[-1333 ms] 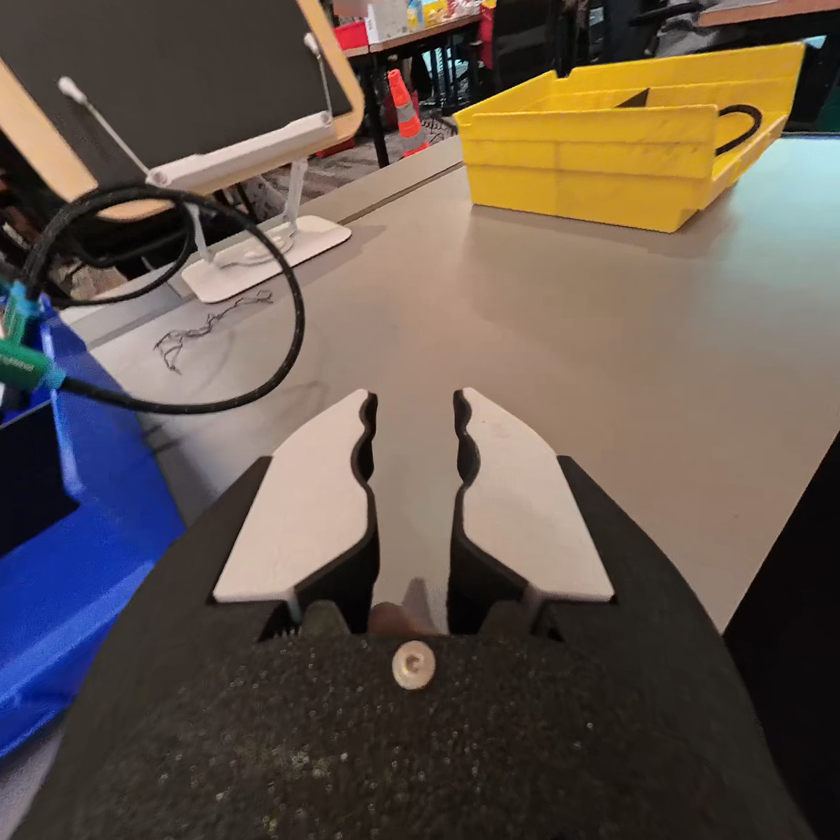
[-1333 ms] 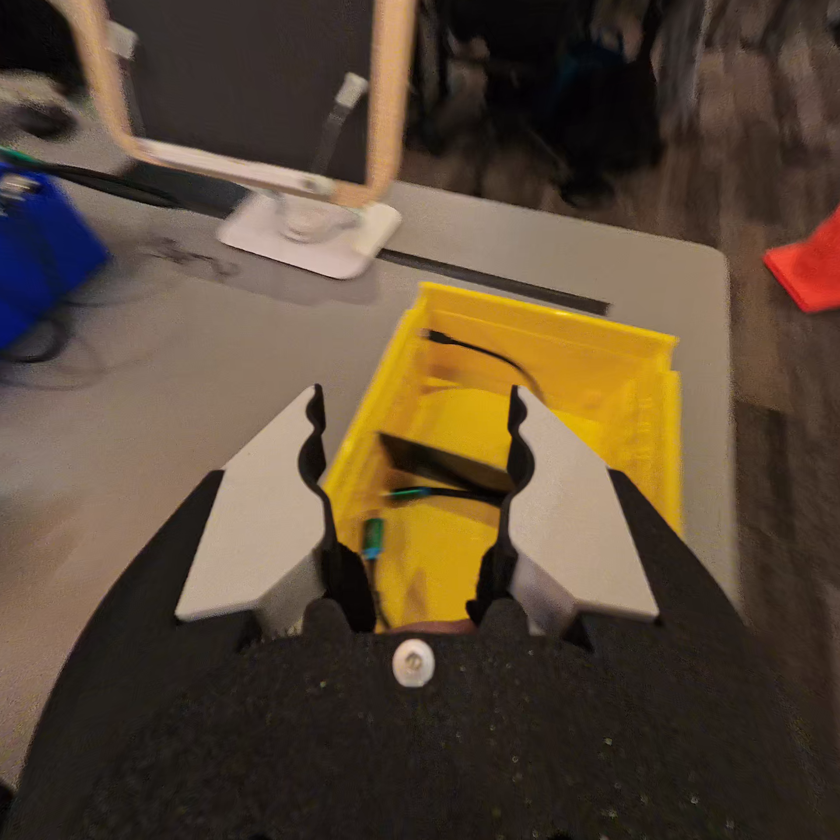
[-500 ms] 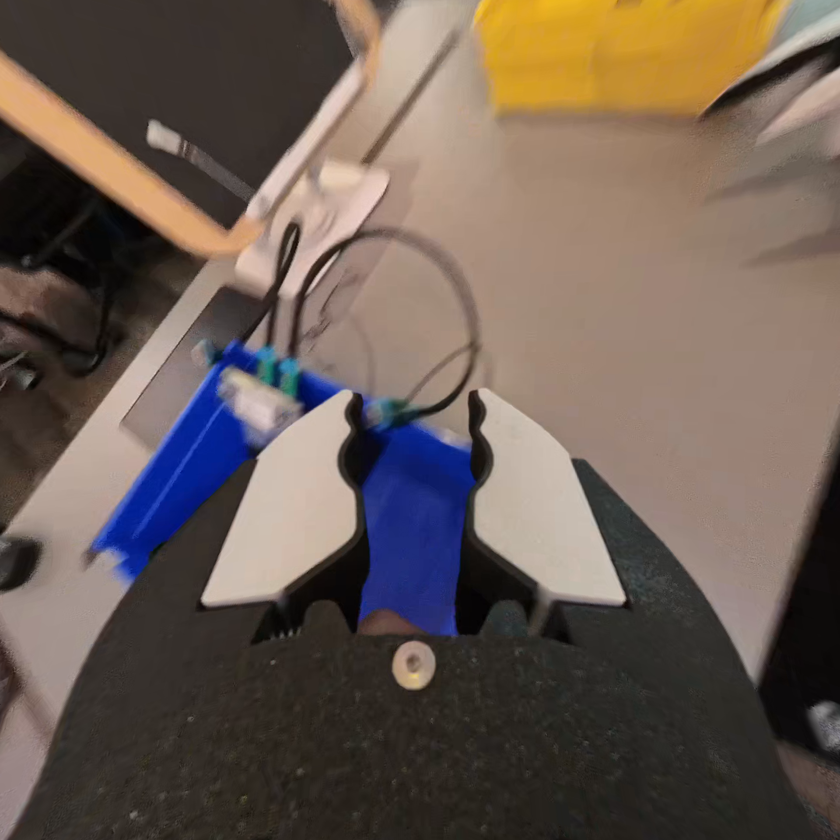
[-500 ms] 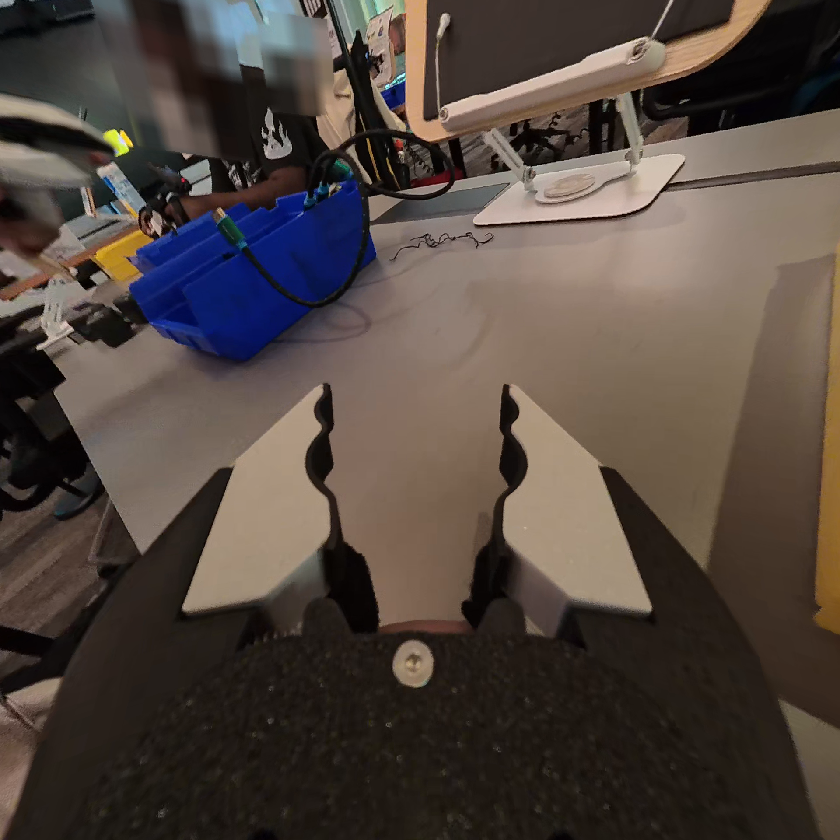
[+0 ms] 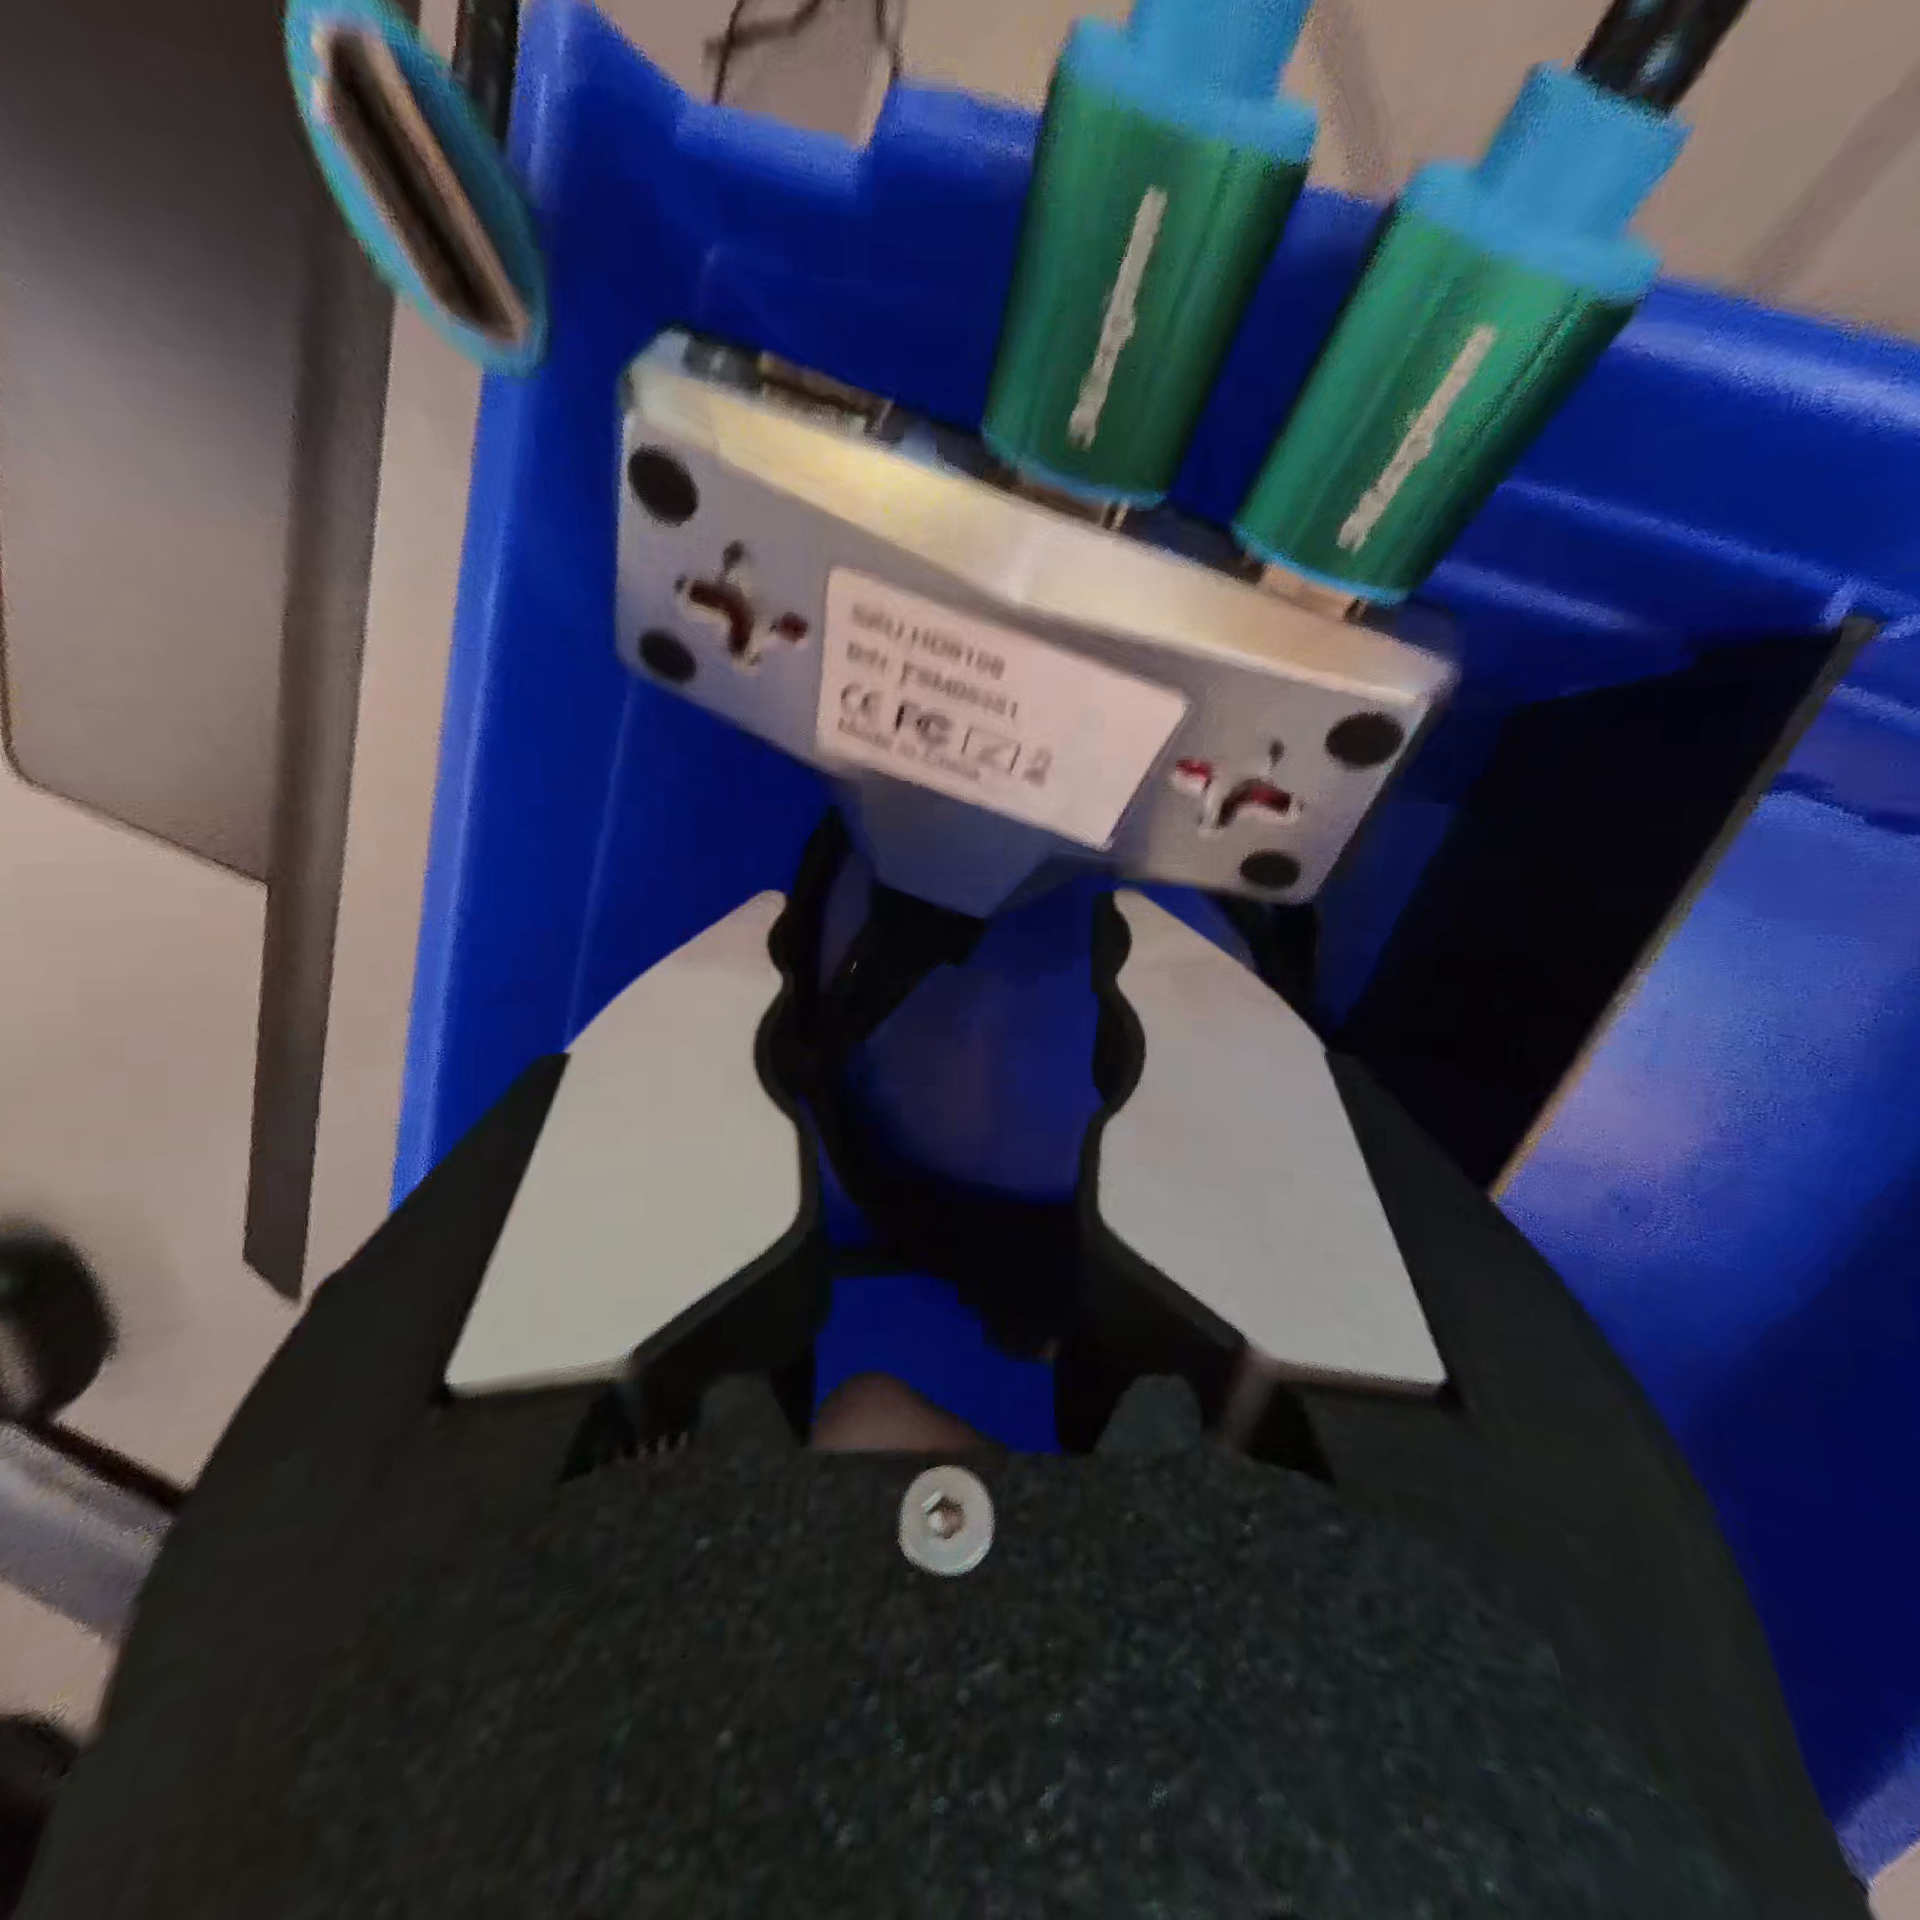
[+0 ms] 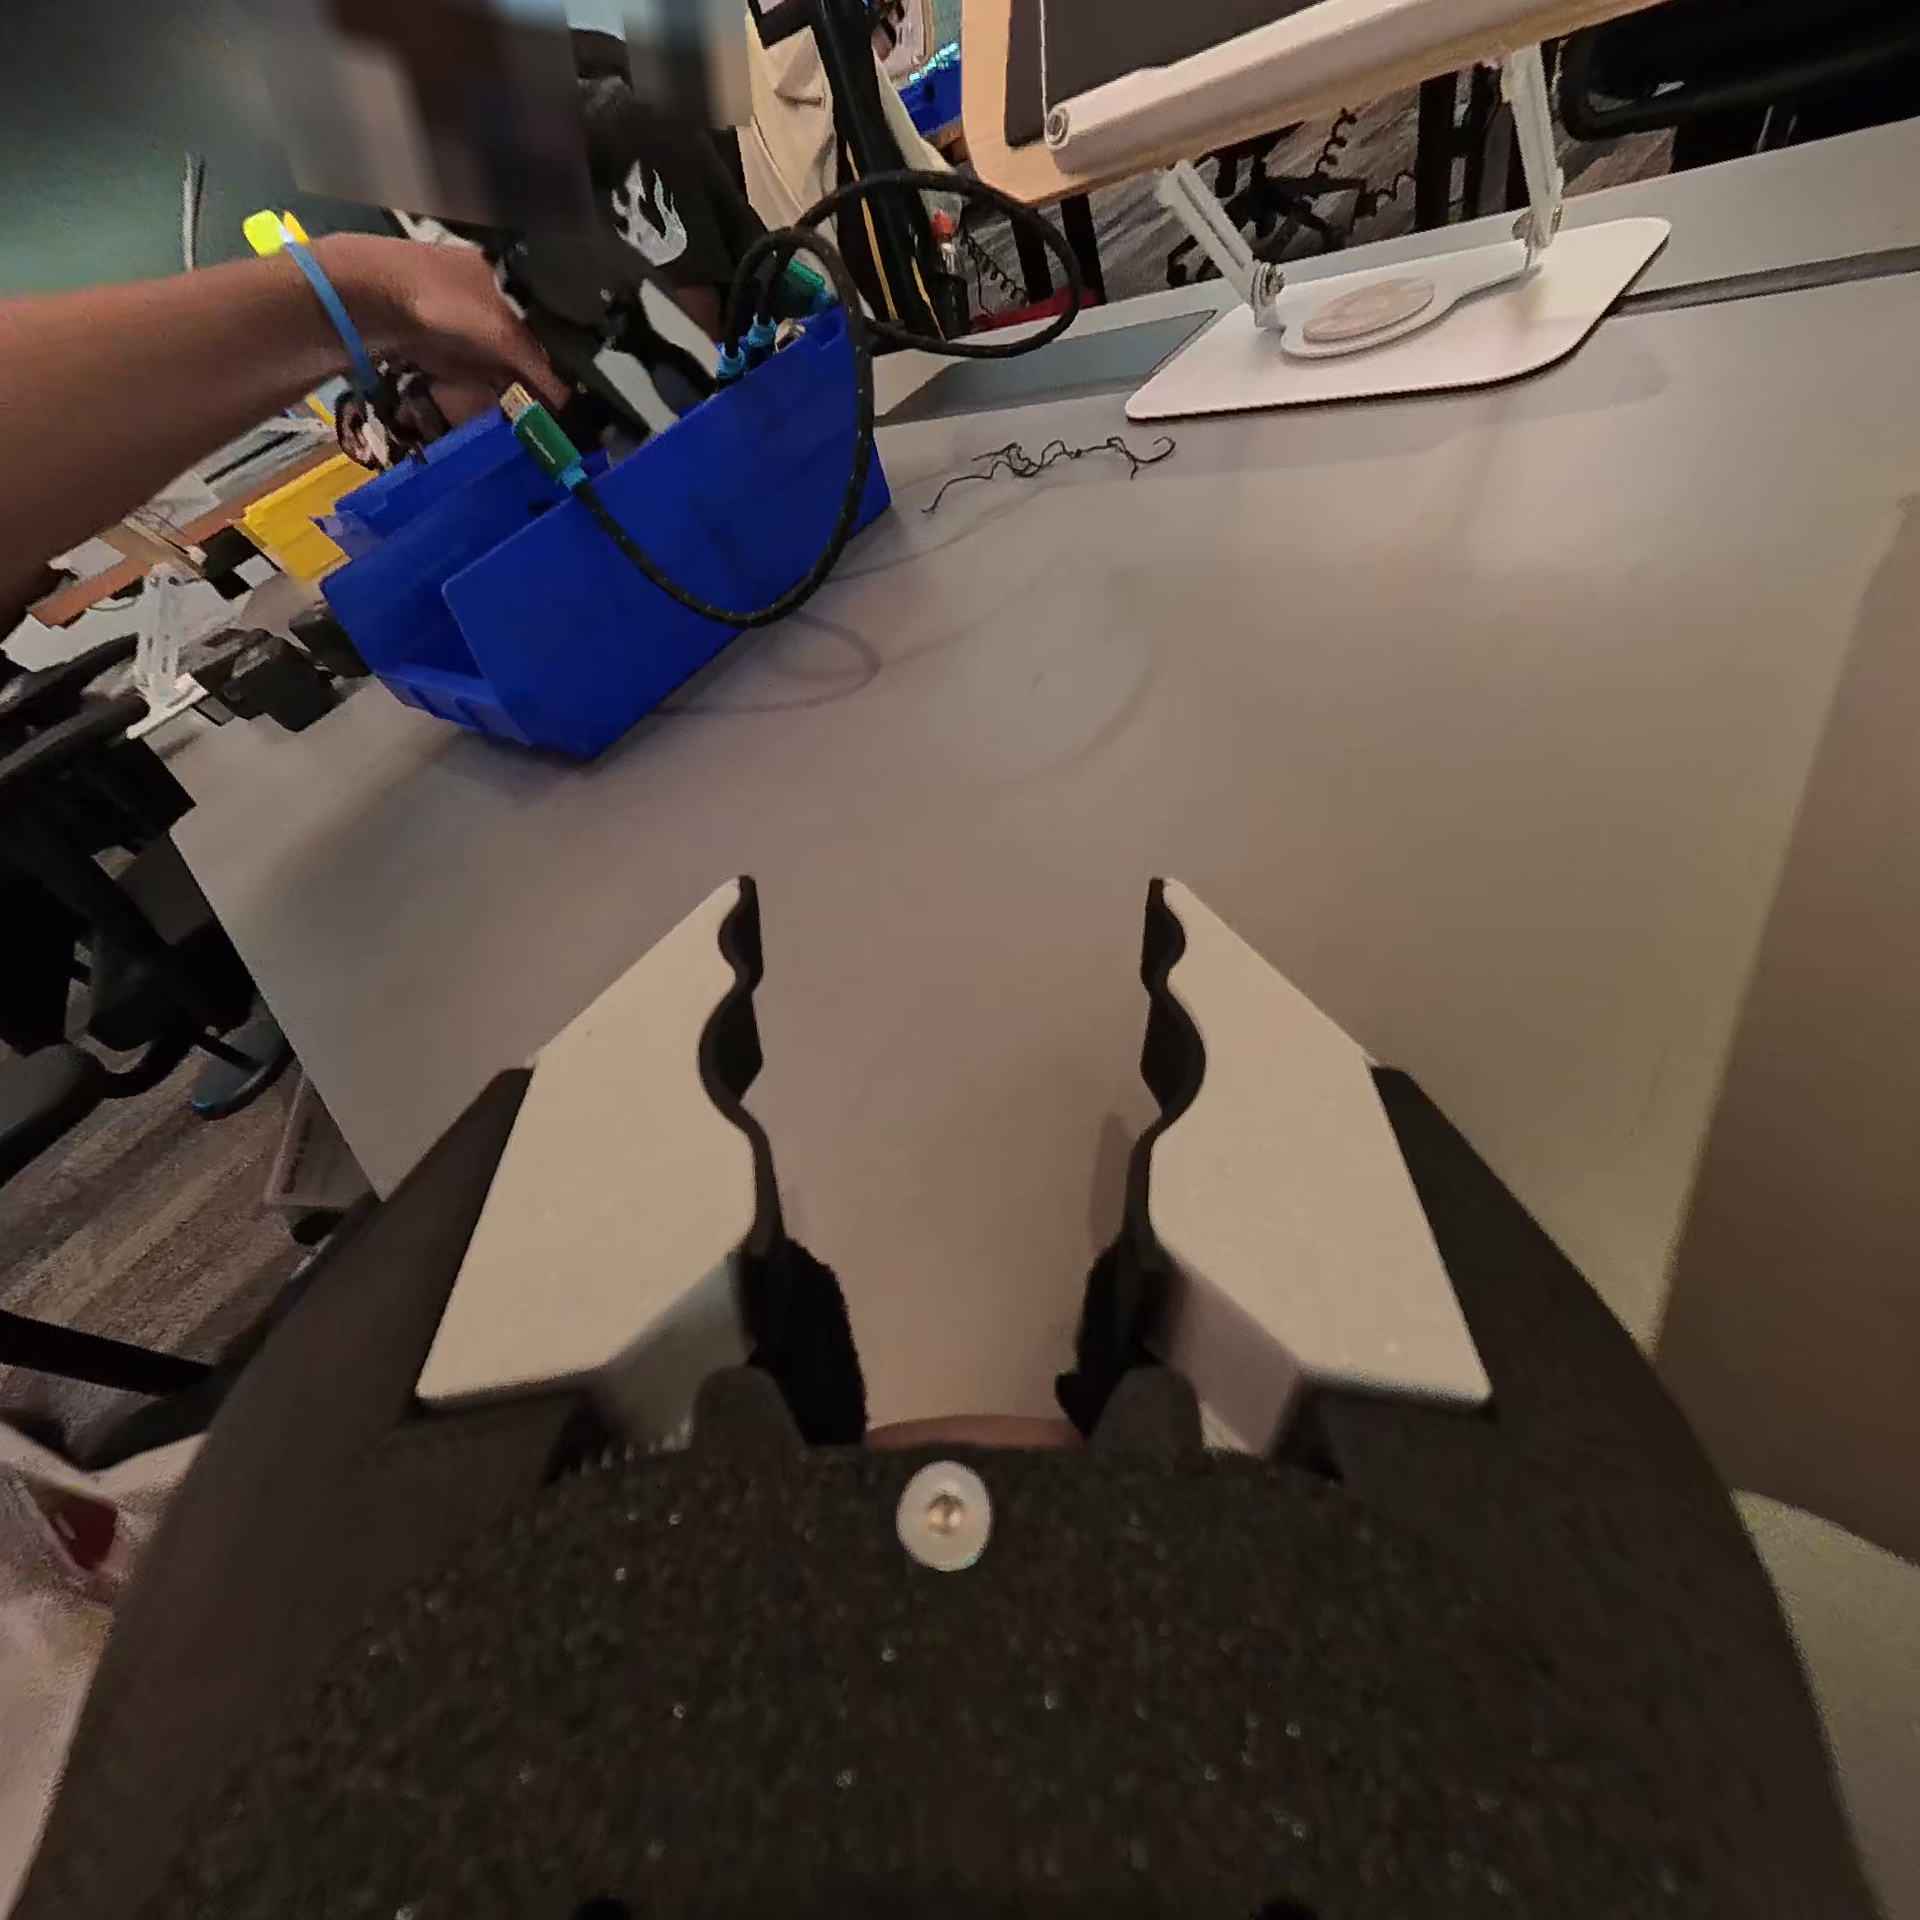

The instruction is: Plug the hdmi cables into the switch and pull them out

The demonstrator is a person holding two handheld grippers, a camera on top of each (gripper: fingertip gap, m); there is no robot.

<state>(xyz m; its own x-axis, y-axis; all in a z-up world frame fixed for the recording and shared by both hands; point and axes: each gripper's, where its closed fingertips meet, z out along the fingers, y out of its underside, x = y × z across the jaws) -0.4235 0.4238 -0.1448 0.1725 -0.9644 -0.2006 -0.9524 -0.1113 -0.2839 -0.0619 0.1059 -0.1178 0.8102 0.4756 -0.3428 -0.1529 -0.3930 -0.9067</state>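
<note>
Left wrist view, silver switch [image 5: 966, 634] bearing two green plugs [image 5: 1132, 312], left claw [image 5: 940, 930] released, right claw [image 6: 948, 902] released.

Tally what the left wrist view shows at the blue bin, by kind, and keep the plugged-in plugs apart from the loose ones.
Switch: 1
Green plugs seated in it: 2
Loose plug: 1
Blue bin: 1
Total: 5
</note>
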